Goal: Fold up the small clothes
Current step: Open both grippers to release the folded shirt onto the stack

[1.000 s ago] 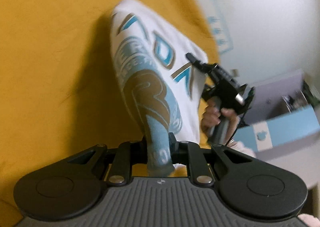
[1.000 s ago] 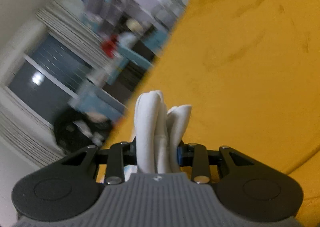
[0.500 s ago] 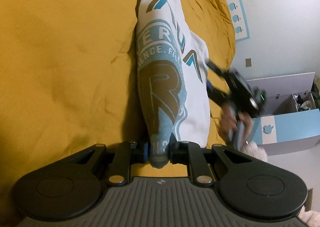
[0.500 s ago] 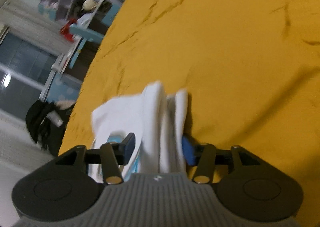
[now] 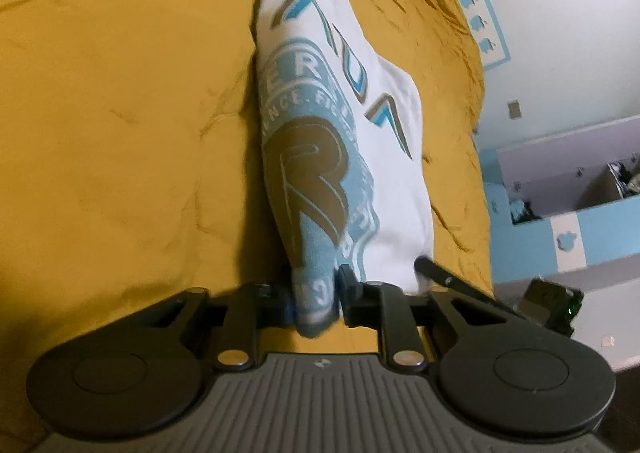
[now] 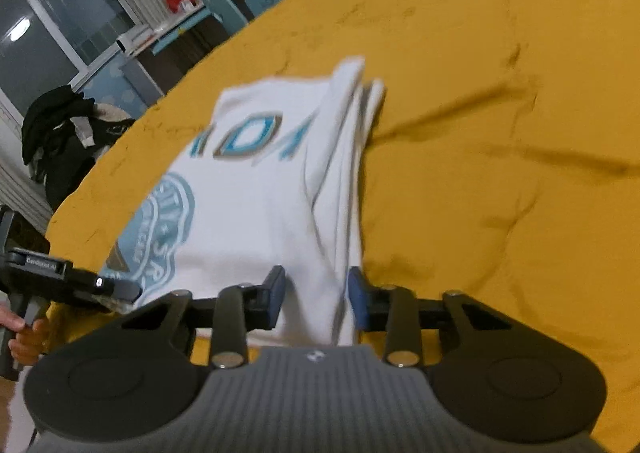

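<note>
A small white T-shirt [image 5: 344,125] with a blue and brown print lies folded on the yellow bedspread [image 5: 120,113]. My left gripper [image 5: 316,297] is shut on its near printed corner. In the right wrist view the same shirt [image 6: 260,193] lies flat, with a bunched white fold running between the jaws of my right gripper [image 6: 316,293]. Those jaws stand apart, with gaps beside the cloth. The right gripper's finger [image 5: 444,273] shows at the shirt's near right corner in the left wrist view. The left gripper [image 6: 80,281] shows at the far left in the right wrist view.
The yellow bedspread [image 6: 500,133] fills most of both views and is wrinkled. A blue and white cabinet [image 5: 568,221] stands past the bed's right edge. Desks, a chair with dark clothes [image 6: 60,141] and a window [image 6: 52,33] lie beyond the bed's far side.
Both grippers have lowered the shirt onto the bedspread. My right gripper's jaws have opened around the white fold. My left gripper still grips the printed corner.
</note>
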The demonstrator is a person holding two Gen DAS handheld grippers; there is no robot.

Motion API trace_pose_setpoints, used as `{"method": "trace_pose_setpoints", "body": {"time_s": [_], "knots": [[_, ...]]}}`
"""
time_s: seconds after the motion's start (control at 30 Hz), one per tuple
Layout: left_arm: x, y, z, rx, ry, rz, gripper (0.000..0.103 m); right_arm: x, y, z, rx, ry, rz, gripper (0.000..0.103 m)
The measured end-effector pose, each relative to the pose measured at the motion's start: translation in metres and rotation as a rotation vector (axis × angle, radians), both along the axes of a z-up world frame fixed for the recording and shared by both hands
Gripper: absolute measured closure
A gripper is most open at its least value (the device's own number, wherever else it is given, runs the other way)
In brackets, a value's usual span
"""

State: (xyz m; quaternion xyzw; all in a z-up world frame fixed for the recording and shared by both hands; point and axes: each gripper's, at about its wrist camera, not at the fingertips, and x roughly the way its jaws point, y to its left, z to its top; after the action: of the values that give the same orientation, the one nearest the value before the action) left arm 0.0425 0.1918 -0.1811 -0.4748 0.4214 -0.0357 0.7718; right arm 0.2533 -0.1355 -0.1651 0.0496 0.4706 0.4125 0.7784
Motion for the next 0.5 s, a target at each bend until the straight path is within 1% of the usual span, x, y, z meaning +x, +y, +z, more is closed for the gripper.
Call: {"method": "trace_pose_setpoints", "body": {"time_s": [0.07,0.13,0.2,0.27,0.3,0.33,0.37,0.4,0.43,0.47,0.5], "knots": [[-0.003,-0.004,0.011,0.029,-0.026,0.003,0.089,-0.001,-0.002,0.006,0.011,-0.007,-0.023,0.102],[-0.005,-0.006,0.023,0.063,-0.055,-0.009,0.089,-0.002,-0.005,0.022,0.029,-0.044,-0.045,0.102],[-0.003,-0.009,0.027,0.11,-0.022,-0.047,0.089,-0.001,-0.011,0.025,0.016,-0.048,-0.038,0.103],[0.002,-0.012,0.019,0.155,0.037,-0.086,0.089,0.002,-0.008,0.011,-0.029,-0.01,-0.026,0.103],[0.004,-0.014,0.015,0.17,0.055,-0.106,0.088,0.002,-0.005,0.0,-0.059,0.003,-0.014,0.103],[0.003,-0.014,0.014,0.165,0.06,-0.11,0.086,0.001,-0.003,-0.011,-0.075,0.006,-0.011,0.103],[0.001,-0.013,0.017,0.157,0.056,-0.114,0.086,-0.001,-0.003,-0.014,-0.072,0.009,-0.02,0.102],[-0.003,-0.012,0.022,0.162,0.05,-0.117,0.084,-0.002,-0.004,-0.013,-0.065,0.008,-0.028,0.1],[-0.011,-0.01,0.032,0.187,0.048,-0.109,0.084,-0.004,-0.007,-0.008,-0.059,0.0,-0.037,0.098],[-0.017,-0.008,0.041,0.222,0.046,-0.111,0.084,-0.008,-0.01,0.0,-0.056,-0.024,-0.053,0.085],[-0.024,-0.007,0.053,0.276,0.037,-0.109,0.083,-0.013,-0.013,0.01,-0.059,-0.066,-0.064,0.075]]}}
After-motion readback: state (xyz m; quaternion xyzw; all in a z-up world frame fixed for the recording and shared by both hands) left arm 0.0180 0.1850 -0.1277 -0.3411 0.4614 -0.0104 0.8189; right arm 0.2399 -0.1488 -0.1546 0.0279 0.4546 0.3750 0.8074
